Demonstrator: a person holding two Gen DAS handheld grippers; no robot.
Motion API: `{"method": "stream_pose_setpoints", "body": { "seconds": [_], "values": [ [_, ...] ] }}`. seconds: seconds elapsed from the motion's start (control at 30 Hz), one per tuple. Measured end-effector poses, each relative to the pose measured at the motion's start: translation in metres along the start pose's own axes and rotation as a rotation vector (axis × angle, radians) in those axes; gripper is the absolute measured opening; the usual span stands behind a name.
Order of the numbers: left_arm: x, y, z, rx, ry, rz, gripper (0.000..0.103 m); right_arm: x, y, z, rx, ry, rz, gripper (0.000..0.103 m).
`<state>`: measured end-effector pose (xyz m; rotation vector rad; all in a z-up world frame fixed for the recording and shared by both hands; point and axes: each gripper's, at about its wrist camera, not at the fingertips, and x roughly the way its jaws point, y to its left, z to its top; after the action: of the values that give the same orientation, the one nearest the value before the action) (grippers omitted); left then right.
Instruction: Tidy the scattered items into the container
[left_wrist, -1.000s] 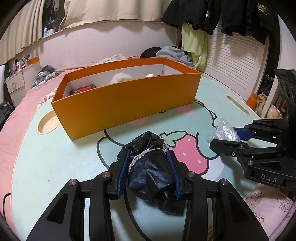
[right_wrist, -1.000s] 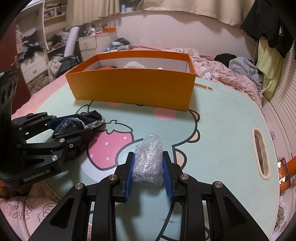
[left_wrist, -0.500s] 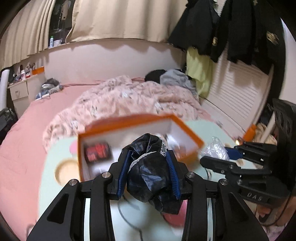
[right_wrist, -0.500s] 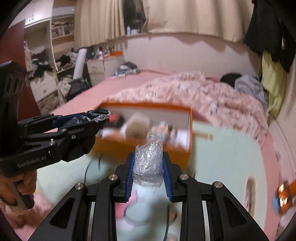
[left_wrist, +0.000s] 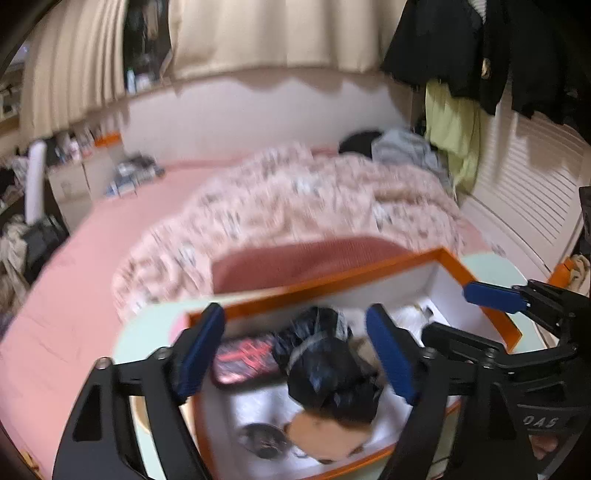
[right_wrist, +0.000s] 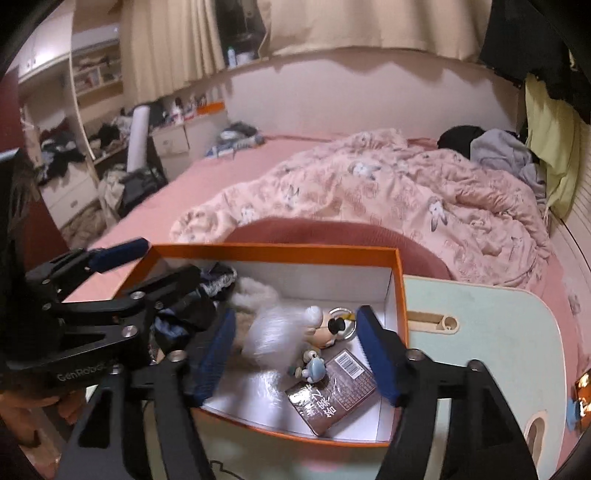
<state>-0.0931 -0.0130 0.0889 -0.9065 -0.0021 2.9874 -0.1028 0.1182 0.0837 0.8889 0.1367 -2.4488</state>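
Scene: 2 hand-held grippers hover over an orange box (right_wrist: 397, 288) on a pale green counter (right_wrist: 480, 332), a bed with a pink quilt (right_wrist: 388, 192) beyond.

Left gripper (left_wrist: 295, 350): fingers spread wide, nothing between the blue pads; a black lace-trimmed bundle (left_wrist: 325, 365) sits below them inside the box, apparently released.

Right gripper (right_wrist: 295, 350): fingers likewise parted and empty; a crinkled clear plastic wad (right_wrist: 273, 332) shows blurred beneath them, over the box floor. Whether it has landed or is in mid-fall cannot be told.

Already in the box: a cartoon figurine (right_wrist: 325, 326), a small blue figure (right_wrist: 314, 371), a brown snack packet (right_wrist: 332, 395), a red-and-black item (left_wrist: 247, 360) and pale fluffy material (right_wrist: 255, 295).

Progress: both carried items look delivered; the counter is mostly out of frame, so remaining clutter cannot be judged.

Risk: the 2 grippers hang close together over a narrow box, so a careless pull-back could knock them together or catch a fingertip on the orange wall and shift the light cardboard. The lace could also snag a pad and be dragged out.
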Motion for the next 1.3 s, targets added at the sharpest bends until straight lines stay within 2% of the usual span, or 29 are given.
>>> {"method": "stream_pose_setpoints", "body": {
  "seconds": [0.13, 0.2, 0.3, 0.37, 0.5, 0.6, 0.73, 0.8, 0.83, 0.87, 0.9, 1.0, 1.3],
  "values": [
    [-0.018, 0.009, 0.005, -0.059, -0.013, -0.038, 0.084, -0.016, 0.002, 0.003, -0.014, -0.029, -0.04, 0.074],
    [-0.029, 0.012, 0.008, -0.089, -0.013, -0.029, 0.084, -0.031, 0.001, 0.003, -0.005, -0.052, -0.041, 0.075],
    [-0.051, 0.005, 0.004, -0.114, 0.012, -0.006, 0.084, -0.056, 0.003, -0.005, 0.02, -0.064, -0.012, 0.083],
    [-0.065, -0.001, -0.009, -0.131, 0.039, -0.034, 0.084, -0.071, 0.006, -0.017, 0.03, -0.067, 0.002, 0.089],
    [-0.078, -0.016, -0.06, -0.159, 0.101, -0.104, 0.084, -0.083, 0.01, -0.061, 0.044, -0.001, -0.045, 0.091],
    [-0.07, -0.028, -0.091, -0.158, 0.158, -0.08, 0.084, -0.071, 0.01, -0.097, 0.039, 0.097, -0.121, 0.091],
    [-0.042, -0.036, -0.106, -0.143, 0.274, -0.073, 0.084, -0.054, 0.001, -0.124, 0.072, 0.215, -0.163, 0.092],
    [-0.031, -0.036, -0.113, -0.152, 0.316, -0.058, 0.086, -0.051, 0.0, -0.129, 0.052, 0.233, -0.22, 0.102],
    [-0.03, -0.038, -0.115, -0.136, 0.308, -0.033, 0.087, -0.05, 0.0, -0.131, 0.041, 0.238, -0.238, 0.103],
    [-0.03, -0.041, -0.116, -0.115, 0.305, -0.005, 0.092, -0.05, 0.001, -0.132, 0.034, 0.233, -0.235, 0.103],
    [-0.028, -0.044, -0.117, -0.092, 0.305, 0.018, 0.103, -0.05, 0.001, -0.133, 0.032, 0.231, -0.233, 0.103],
    [-0.031, -0.046, -0.117, -0.071, 0.274, 0.006, 0.103, -0.05, 0.001, -0.134, 0.027, 0.228, -0.231, 0.103],
    [-0.038, -0.048, -0.112, -0.063, 0.253, -0.001, 0.103, -0.05, 0.001, -0.136, 0.026, 0.227, -0.231, 0.103]
  ]
}}
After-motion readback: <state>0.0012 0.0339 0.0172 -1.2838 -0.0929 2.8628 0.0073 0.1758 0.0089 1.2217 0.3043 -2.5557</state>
